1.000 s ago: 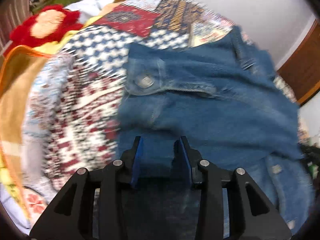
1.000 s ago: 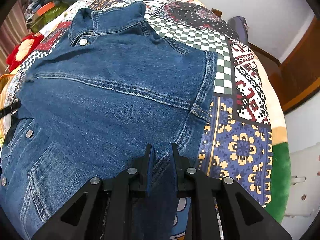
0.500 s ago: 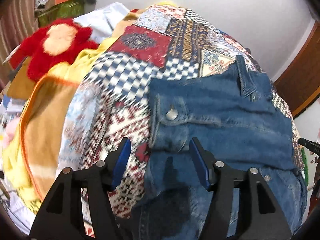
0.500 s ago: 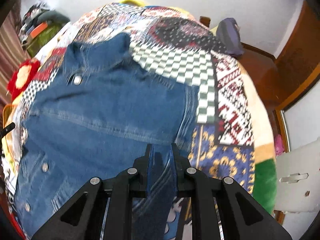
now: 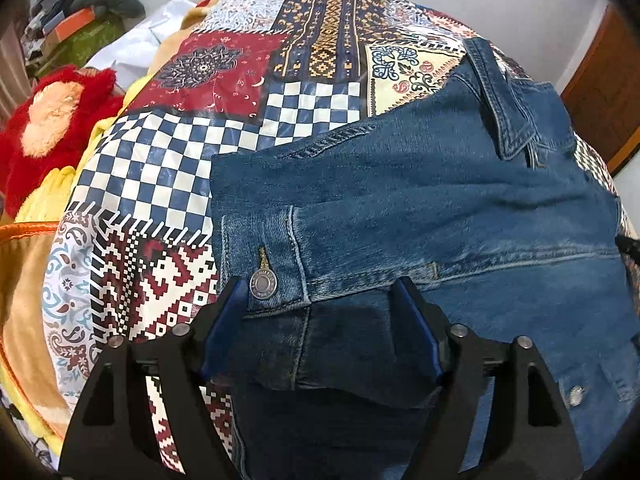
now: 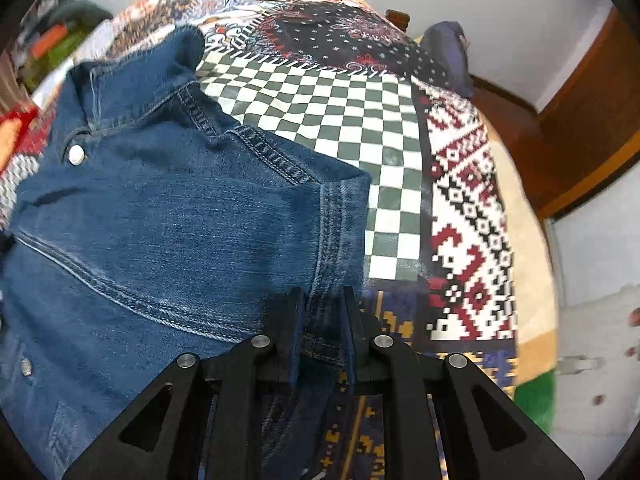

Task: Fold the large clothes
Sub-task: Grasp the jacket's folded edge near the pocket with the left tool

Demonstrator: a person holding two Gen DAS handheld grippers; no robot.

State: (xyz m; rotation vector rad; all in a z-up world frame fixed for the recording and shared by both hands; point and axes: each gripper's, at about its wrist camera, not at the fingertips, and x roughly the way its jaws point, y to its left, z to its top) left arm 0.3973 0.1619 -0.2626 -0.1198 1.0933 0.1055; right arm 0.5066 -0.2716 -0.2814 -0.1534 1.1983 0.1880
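A blue denim jacket (image 5: 420, 216) lies front-up on a patchwork bedspread (image 5: 168, 168), collar (image 5: 504, 92) at the far end. Its left sleeve is folded across the body, the cuff with a metal button (image 5: 263, 285) lying near my left gripper (image 5: 320, 300). The left gripper is open, its blue-padded fingers wide apart over the cuff. In the right wrist view the jacket (image 6: 172, 216) fills the left half. My right gripper (image 6: 323, 312) is nearly shut, pinching the denim at the right shoulder seam (image 6: 332, 232).
A red plush toy (image 5: 52, 120) and yellow-orange blankets (image 5: 24, 300) lie left of the bedspread. Clutter sits at the far left corner (image 5: 76, 20). A wooden door (image 6: 588, 120) and a dark bag (image 6: 448, 52) stand right of the bed.
My left gripper has let go of the sleeve cuff and opened wide, then drawn back over it. My right gripper stays closed on the denim and has moved nearer to the shoulder.
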